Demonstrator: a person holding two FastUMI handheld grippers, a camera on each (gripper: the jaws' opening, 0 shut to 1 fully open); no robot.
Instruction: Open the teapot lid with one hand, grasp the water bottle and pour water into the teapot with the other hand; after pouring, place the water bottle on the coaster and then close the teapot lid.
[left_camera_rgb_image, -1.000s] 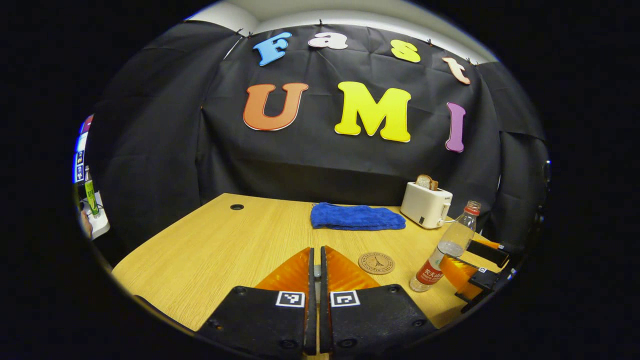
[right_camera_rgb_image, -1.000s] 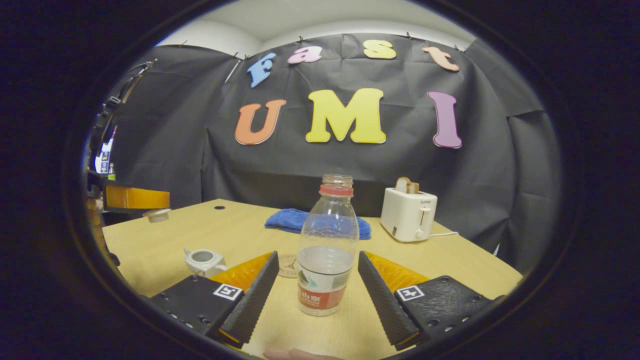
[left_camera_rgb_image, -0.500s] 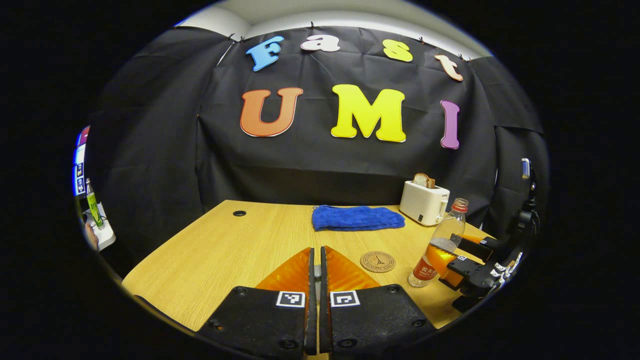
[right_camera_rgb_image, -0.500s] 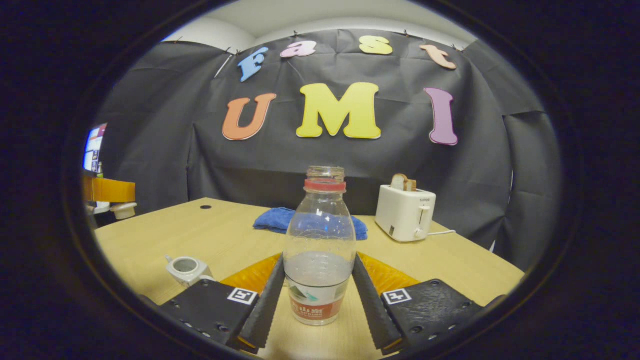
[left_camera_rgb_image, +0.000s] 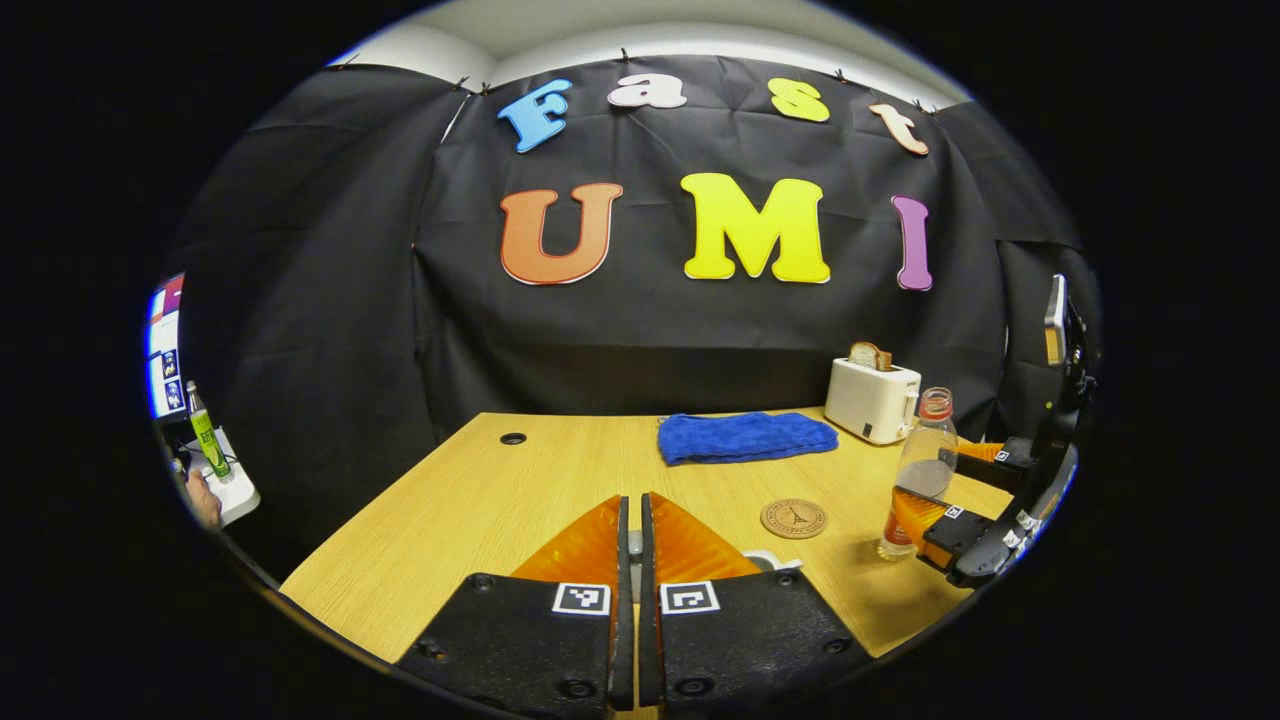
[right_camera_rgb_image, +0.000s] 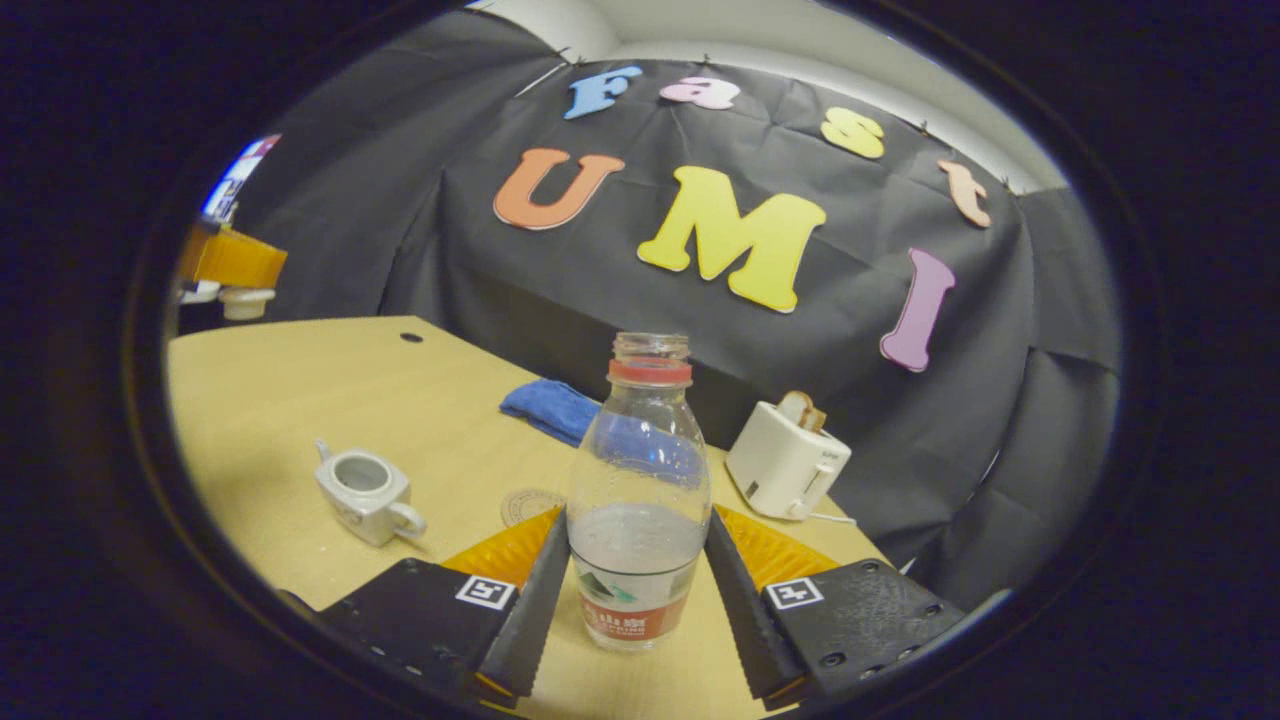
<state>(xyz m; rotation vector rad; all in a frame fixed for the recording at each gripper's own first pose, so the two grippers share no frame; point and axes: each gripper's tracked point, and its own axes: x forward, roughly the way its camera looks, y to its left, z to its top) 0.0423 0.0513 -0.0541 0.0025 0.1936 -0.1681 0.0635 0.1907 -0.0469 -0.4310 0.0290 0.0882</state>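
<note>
Both fingers of the right gripper (right_camera_rgb_image: 637, 575) press the lower body of a clear water bottle (right_camera_rgb_image: 640, 500), uncapped and partly full. Left of the bottle, the white teapot (right_camera_rgb_image: 362, 492) sits open on the wooden table (right_camera_rgb_image: 300, 390). Beyond the bottle lie a round coaster (left_camera_rgb_image: 794, 518), a blue cloth (left_camera_rgb_image: 745, 437) and a white toaster (left_camera_rgb_image: 872, 399) holding bread. Far left of the bottle, the left gripper (left_camera_rgb_image: 630, 530), fingers nearly together, holds the small teapot lid (right_camera_rgb_image: 247, 300) well above the table.

Wooden table (left_camera_rgb_image: 450, 520), teapot (right_camera_rgb_image: 362, 493), coaster (left_camera_rgb_image: 793, 518), cloth (left_camera_rgb_image: 745, 437), toaster (left_camera_rgb_image: 872, 399)
</note>
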